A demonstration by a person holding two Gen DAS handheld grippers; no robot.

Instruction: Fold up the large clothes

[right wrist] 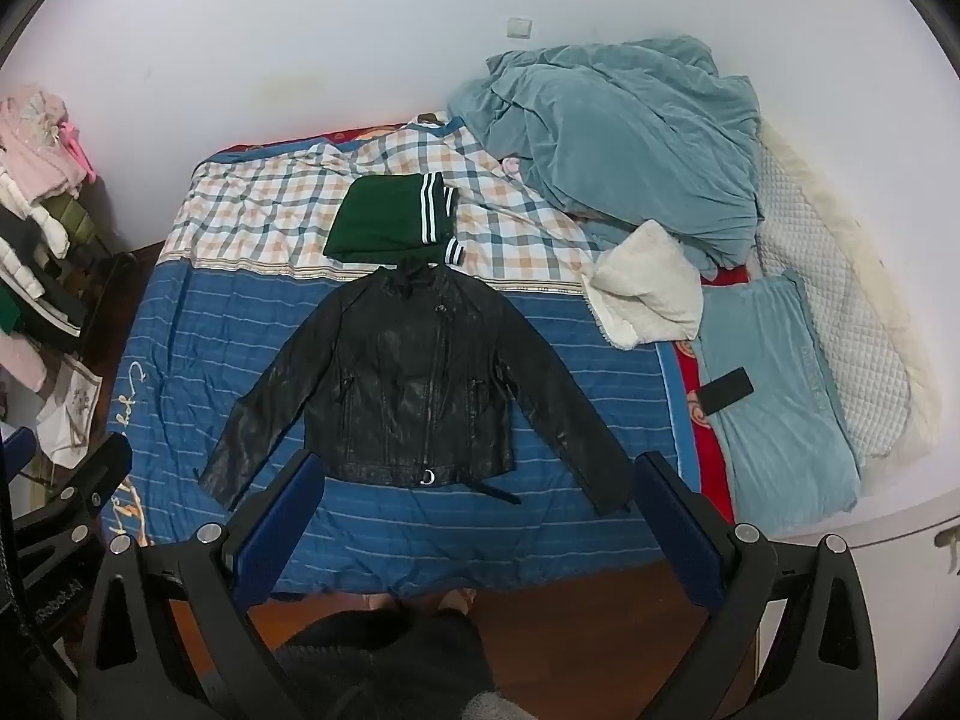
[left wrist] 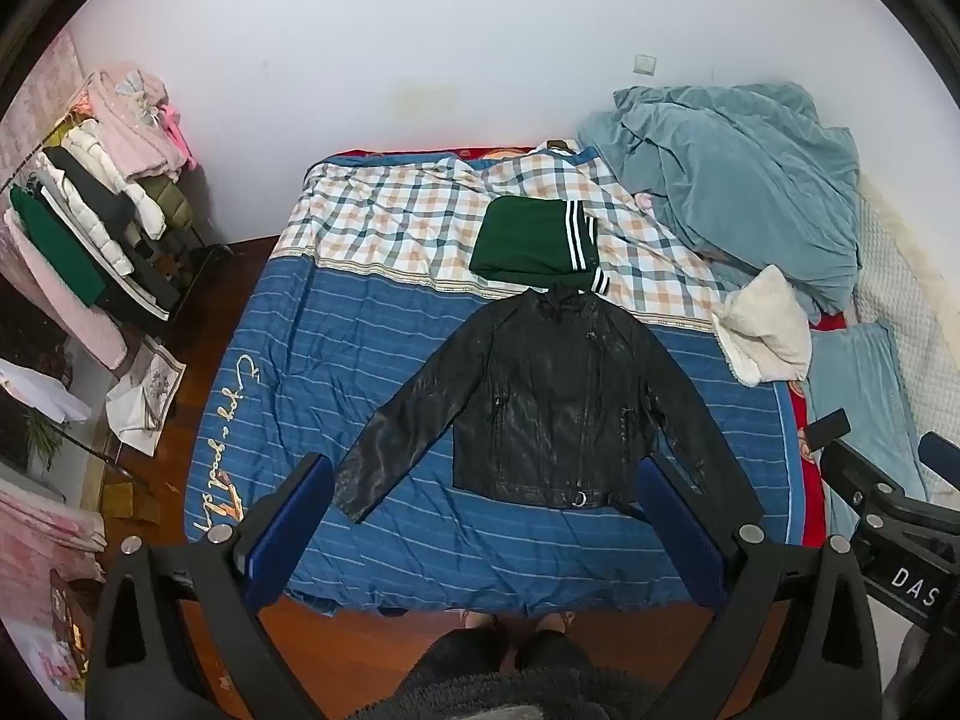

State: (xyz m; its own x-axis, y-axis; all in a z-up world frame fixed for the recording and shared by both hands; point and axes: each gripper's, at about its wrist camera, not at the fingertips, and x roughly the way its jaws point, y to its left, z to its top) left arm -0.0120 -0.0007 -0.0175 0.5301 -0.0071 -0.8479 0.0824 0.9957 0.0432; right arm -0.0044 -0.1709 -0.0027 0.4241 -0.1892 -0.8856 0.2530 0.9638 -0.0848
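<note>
A black leather jacket (left wrist: pixel 540 402) lies flat, front up, sleeves spread, on the blue striped bedspread (left wrist: pixel 372 348); it also shows in the right wrist view (right wrist: pixel 414 384). A folded green garment with white stripes (left wrist: pixel 528 237) lies just beyond its collar, also in the right wrist view (right wrist: pixel 384 219). My left gripper (left wrist: pixel 486 480) is open and empty, held high above the jacket's hem. My right gripper (right wrist: pixel 480 480) is open and empty, above the bed's near edge by the hem.
A rumpled teal blanket (right wrist: pixel 618 138) and a white fleece item (right wrist: pixel 648 294) lie at the right. A black phone (right wrist: pixel 726 390) rests on a teal pillow (right wrist: pixel 780 402). A clothes rack (left wrist: pixel 90 216) stands at the left. The person's feet (left wrist: pixel 516 621) are at the bed's foot.
</note>
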